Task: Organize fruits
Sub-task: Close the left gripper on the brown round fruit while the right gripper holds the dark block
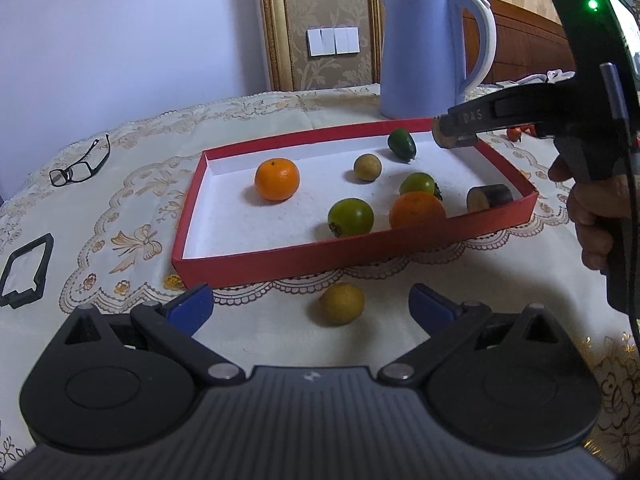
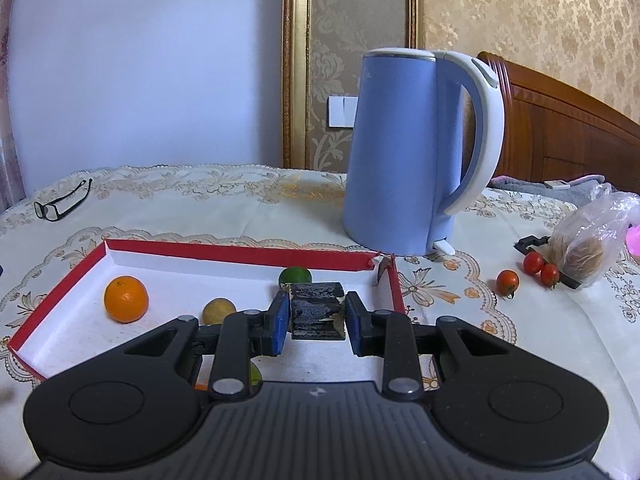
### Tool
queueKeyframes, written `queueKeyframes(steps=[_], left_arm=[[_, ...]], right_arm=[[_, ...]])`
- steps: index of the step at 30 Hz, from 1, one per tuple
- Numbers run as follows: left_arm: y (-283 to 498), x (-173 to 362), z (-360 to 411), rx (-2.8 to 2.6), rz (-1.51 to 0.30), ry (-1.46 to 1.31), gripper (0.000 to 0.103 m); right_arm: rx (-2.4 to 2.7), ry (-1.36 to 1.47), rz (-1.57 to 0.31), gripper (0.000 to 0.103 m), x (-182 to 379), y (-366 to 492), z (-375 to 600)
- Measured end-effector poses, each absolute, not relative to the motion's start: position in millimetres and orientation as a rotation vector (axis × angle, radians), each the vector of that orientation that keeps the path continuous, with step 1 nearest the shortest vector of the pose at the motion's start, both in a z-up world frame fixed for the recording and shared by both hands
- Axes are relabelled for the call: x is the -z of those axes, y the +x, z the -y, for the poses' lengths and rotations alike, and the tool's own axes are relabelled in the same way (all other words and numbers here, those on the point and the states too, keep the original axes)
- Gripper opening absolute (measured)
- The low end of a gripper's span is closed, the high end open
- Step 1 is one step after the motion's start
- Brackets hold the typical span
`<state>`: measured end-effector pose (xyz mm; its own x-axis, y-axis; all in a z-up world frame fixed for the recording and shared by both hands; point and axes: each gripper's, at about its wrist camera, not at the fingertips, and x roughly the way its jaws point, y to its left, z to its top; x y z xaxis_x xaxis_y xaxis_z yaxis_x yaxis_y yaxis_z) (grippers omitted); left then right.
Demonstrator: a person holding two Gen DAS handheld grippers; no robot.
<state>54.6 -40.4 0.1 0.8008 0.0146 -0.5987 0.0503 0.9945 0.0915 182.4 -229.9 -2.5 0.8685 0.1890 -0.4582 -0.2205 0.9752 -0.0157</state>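
Observation:
A red tray [image 1: 304, 265] with a white floor lies on the table. It holds two oranges [image 1: 277, 179], two green persimmons [image 1: 351, 217], a yellowish round fruit [image 1: 367, 167], a dark green fruit [image 1: 401, 143] and a dark sugarcane piece [image 1: 489, 197]. A yellow fruit [image 1: 342, 304] lies on the cloth in front of the tray, just ahead of my open left gripper [image 1: 311, 307]. My right gripper [image 2: 317, 317] is shut on another dark sugarcane piece [image 2: 316, 311] and holds it above the tray's far right corner [image 2: 376, 261].
A blue kettle [image 2: 404, 152] stands behind the tray. Glasses [image 1: 80, 164] lie at the far left, a black frame [image 1: 24, 272] at the left edge. Three cherry tomatoes [image 2: 508, 282] and a plastic bag [image 2: 592, 240] lie to the right.

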Motion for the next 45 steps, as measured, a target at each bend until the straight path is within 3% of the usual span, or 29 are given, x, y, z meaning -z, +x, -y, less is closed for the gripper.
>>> queueKeyframes(steps=[14,32,45], left_arm=[[38,-1,26,0.054,-0.582,0.071,0.099],[65,14,42,0.010,-0.682,0.062,0.095],[80,18,48,0.024,-0.720,0.063,0.070]], right_arm=[[-0.207,-0.064,-0.484,0.029,10,188,230],[-0.215,-0.051,-0.490,0.029,18,193,234],[-0.209,-0.063,-0.500,0.029,20,198,231]])
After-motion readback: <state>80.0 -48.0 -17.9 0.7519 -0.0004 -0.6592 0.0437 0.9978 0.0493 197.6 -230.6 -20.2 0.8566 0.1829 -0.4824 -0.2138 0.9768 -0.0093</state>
